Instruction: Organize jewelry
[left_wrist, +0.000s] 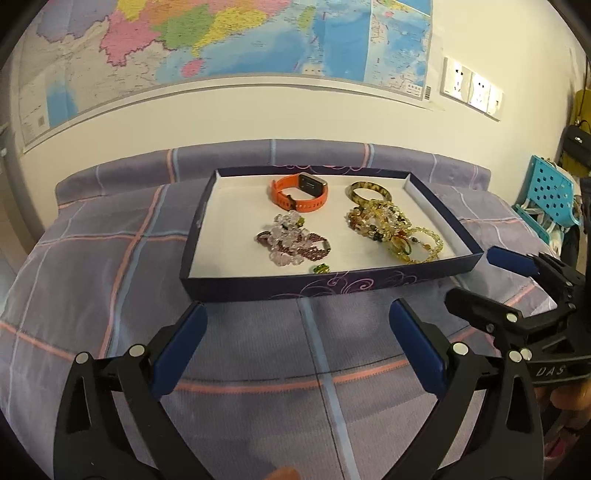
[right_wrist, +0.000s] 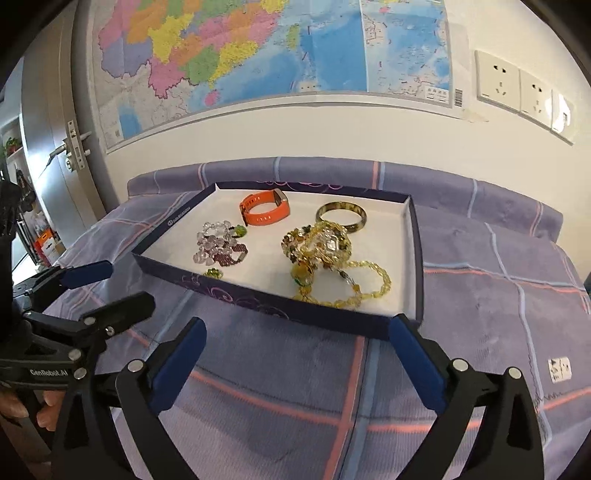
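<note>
Black plastic arms with blue rubbery pads frame each view: the left gripper is spread wide and holds nothing, poised above the bedspread just short of the tray's near wall. The right gripper is equally wide apart and empty, one blue pad close to the tray's near right corner.

The tray is a shallow rectangular cardboard lid, dark navy outside with pale swirling print, white inside, lying flat on a bed covered in soft purple fabric crossed by pink and light blue stripes.

Inside the tray, toward its far wall, lies an orange watch with a perforated rubbery strap and a squarish dark face. To the right of it sits a smooth, rigid bangle mottled green and brown. Nearer the tray's front wall, a tangle of faceted yellow and amber bead bracelets is heaped on the right side, one strand looping out toward the front wall. On the left side, clear and pale pink crystal beads lie mixed with a dark red beaded strand. A small green bead cluster rests apart, just inside the front wall.
</note>
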